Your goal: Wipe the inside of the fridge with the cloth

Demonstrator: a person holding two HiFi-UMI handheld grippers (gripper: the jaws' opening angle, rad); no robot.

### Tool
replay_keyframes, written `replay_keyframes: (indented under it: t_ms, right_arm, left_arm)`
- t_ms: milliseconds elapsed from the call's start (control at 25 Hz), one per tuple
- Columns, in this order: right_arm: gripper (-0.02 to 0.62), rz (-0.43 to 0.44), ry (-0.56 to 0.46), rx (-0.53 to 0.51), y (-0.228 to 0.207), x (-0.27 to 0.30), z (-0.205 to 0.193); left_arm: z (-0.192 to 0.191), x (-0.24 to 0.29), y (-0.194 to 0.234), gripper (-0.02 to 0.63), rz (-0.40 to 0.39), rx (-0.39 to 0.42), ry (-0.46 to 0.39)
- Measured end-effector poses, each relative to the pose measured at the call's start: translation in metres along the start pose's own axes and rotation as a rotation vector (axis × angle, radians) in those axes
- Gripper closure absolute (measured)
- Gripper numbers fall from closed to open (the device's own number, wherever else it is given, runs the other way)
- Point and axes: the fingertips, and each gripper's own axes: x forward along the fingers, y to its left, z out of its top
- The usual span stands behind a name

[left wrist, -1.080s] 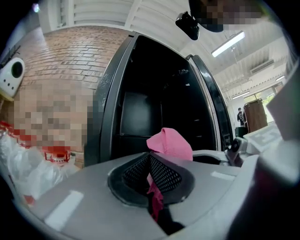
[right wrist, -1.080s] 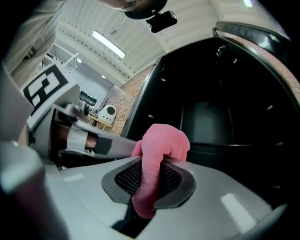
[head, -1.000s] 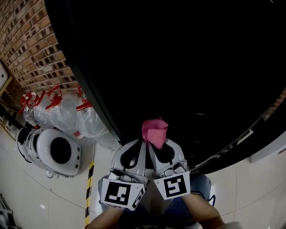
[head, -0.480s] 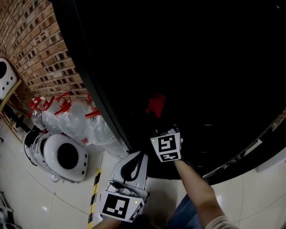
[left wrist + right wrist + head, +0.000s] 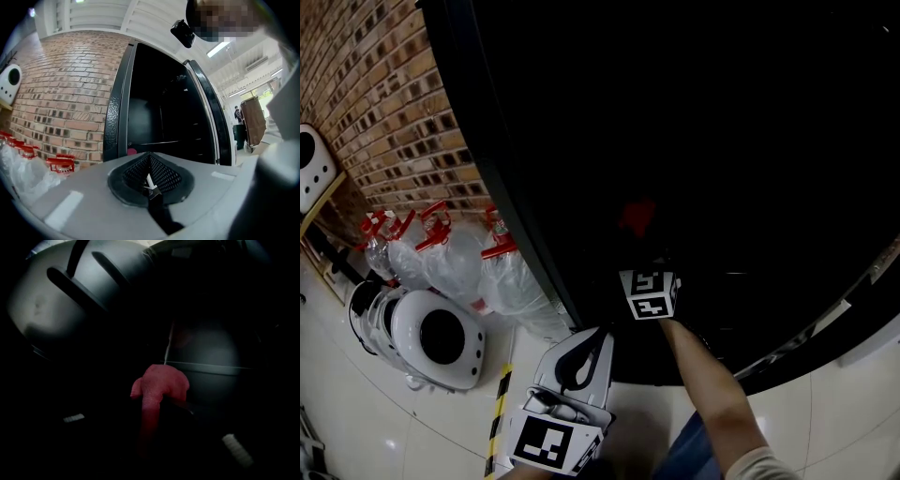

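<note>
Reaching into the dark fridge (image 5: 514, 202) in the head view, the right tongs (image 5: 640, 246) hold the pink cloth (image 5: 636, 217) inside, a little way right of the fridge's left edge. The left tongs (image 5: 592, 336) hang outside, below the fridge's front edge and above the tiled floor (image 5: 412, 422). Plastic-wrapped bottles (image 5: 459, 258) with red tops stand by the brick wall (image 5: 384, 103), next to a round white machine (image 5: 431, 333).

The left gripper view shows the left tongs closed on themselves with nothing between them, pointing at the open fridge beside the brick wall.

The right gripper view shows the right tongs clamped on the cloth, which bunches up above the tips. Behind it is a dim grey inner wall (image 5: 206, 352) crossed by a thin shelf edge (image 5: 211, 365). Whether the cloth touches any surface cannot be told.
</note>
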Motion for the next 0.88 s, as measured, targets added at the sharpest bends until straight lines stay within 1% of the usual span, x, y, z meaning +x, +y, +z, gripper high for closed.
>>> replay_keyframes:
  t_ms: [200,440,520,800,880]
  right_arm:
    - [0.537,-0.038,0.018,0.001,-0.018,0.0,-0.003]
    - [0.537,-0.131,0.031,-0.004,-0.066,-0.011,-0.007]
    - [0.537,-0.173,0.041,-0.007,-0.083,-0.02,-0.012]
    - [0.537,-0.365,0.113,0.023,-0.142,-0.061,-0.036]
    - [0.537,-0.409,0.125,0.044,-0.156,-0.071,-0.041]
  left_arm:
    - [-0.001,0.003,-0.006,0.6,-0.018,-0.002,0.002]
    - [-0.003,0.011,-0.014,0.6,-0.041,-0.011,-0.004]
    - [-0.003,0.015,-0.018,0.6,-0.056,-0.016,-0.006]
    - [0.003,0.023,-0.033,0.6,-0.102,-0.032,-0.02]
    - [0.004,0.025,-0.038,0.6,-0.117,-0.033,-0.024]
